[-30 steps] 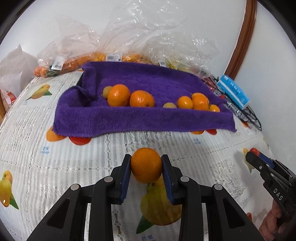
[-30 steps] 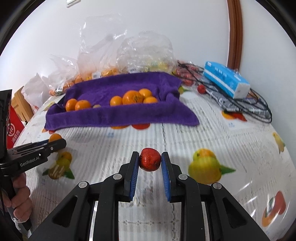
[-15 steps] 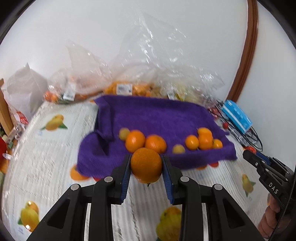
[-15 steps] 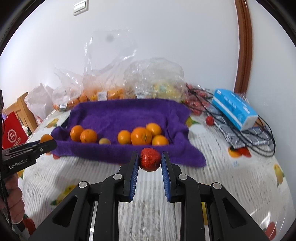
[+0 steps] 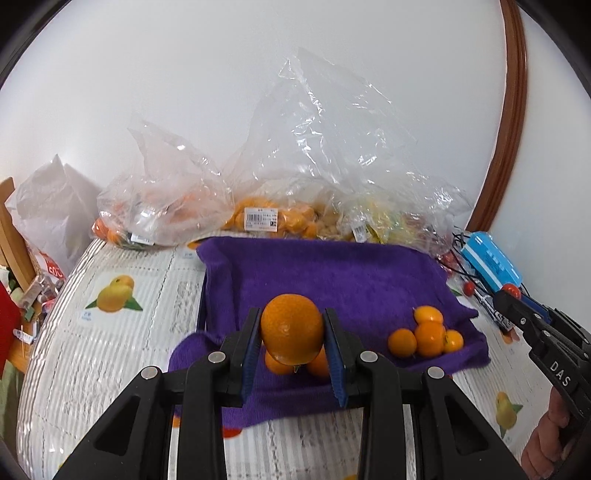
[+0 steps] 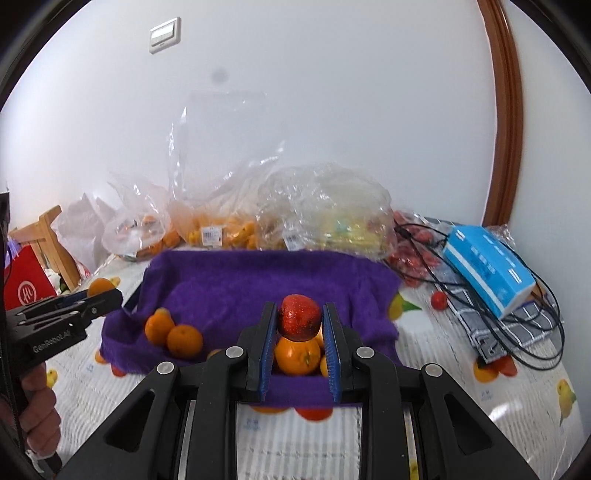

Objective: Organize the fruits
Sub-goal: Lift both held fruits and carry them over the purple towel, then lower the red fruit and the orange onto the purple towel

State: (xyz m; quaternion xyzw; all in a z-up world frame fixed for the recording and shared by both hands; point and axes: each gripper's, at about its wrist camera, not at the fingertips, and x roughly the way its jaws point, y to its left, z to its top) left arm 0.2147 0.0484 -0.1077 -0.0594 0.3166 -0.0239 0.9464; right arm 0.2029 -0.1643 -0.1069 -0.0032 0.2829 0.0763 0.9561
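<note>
The left gripper clamps an orange and the right gripper a red fruit, both poised above the purple towel, apparently for sorting among like fruit

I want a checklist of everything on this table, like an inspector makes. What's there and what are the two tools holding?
Surface: table under a white cloth printed with fruit pictures.
Job's things: purple towel holding two groups of small oranges; the far part of the towel is bare.
Clutter: clear plastic bags of fruit behind the towel; blue box; loose small red fruit; folded checked cloth.
Grippers: left tool is shut on an orange; right tool is shut on a red fruit; both are held over the towel's near edge.
Cables: black cables tangled around the blue box.
Surroundings: white wall, brown frame, wall switch, wooden chair.
</note>
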